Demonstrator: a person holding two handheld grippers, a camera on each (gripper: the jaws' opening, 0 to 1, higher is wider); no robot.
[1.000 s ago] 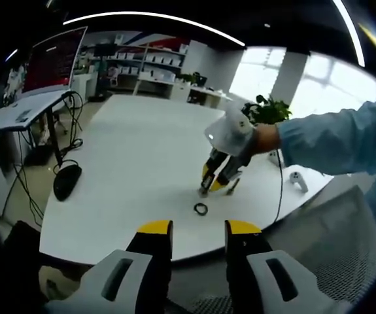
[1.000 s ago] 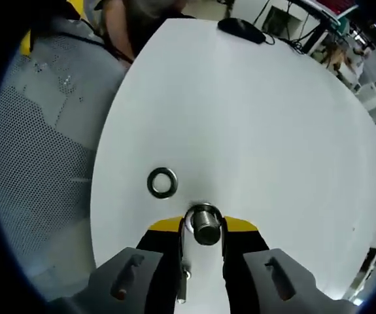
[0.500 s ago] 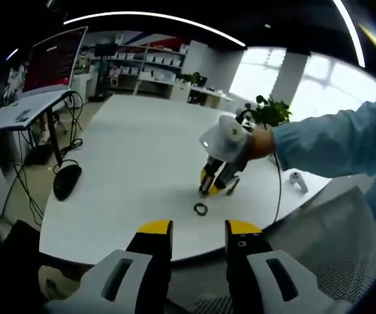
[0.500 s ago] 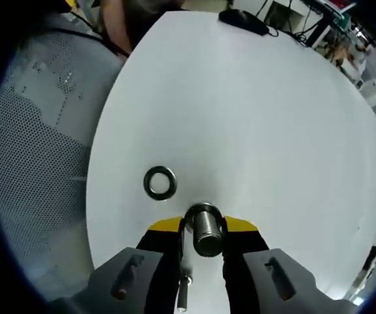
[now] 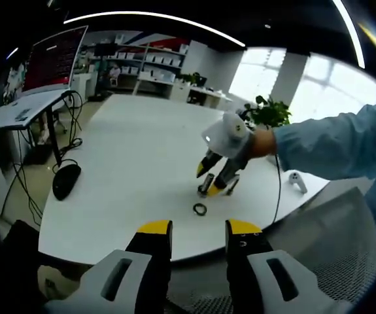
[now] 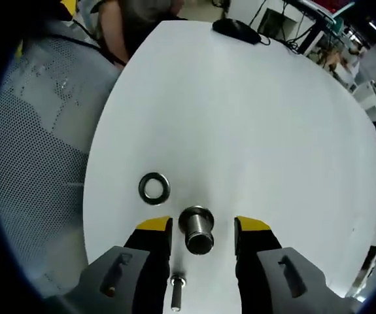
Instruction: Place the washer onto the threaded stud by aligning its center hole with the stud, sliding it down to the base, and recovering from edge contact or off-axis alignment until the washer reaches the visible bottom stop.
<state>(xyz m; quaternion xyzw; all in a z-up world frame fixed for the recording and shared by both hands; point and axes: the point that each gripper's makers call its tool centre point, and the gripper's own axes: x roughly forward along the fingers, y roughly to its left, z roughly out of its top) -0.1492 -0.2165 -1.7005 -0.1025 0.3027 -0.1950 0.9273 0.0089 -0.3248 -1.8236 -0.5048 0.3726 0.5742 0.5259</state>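
The threaded stud [image 6: 197, 230] stands upright on the white table [image 6: 253, 131], a short steel cylinder seen from above. My right gripper [image 6: 203, 227] is open, one yellow-tipped jaw on each side of the stud with a gap on both sides. The washer [image 6: 154, 188], a flat steel ring, lies on the table just left of the stud. In the left gripper view the washer [image 5: 200, 209] lies near the table's front edge, and the right gripper [image 5: 210, 182], held by a gloved hand, hovers just beyond it. My left gripper [image 5: 199, 230] is open and holds nothing, short of the table edge.
A small bolt [image 6: 176, 289] lies between the right jaws near the table edge. A black mouse [image 5: 65, 181] sits at the table's left, a white controller [image 5: 297, 181] with a cable at the right. A mesh chair [image 6: 37, 150] stands beside the table.
My right gripper has opened and let go of the stud, which now stands free between the jaws. The left gripper has stayed still.
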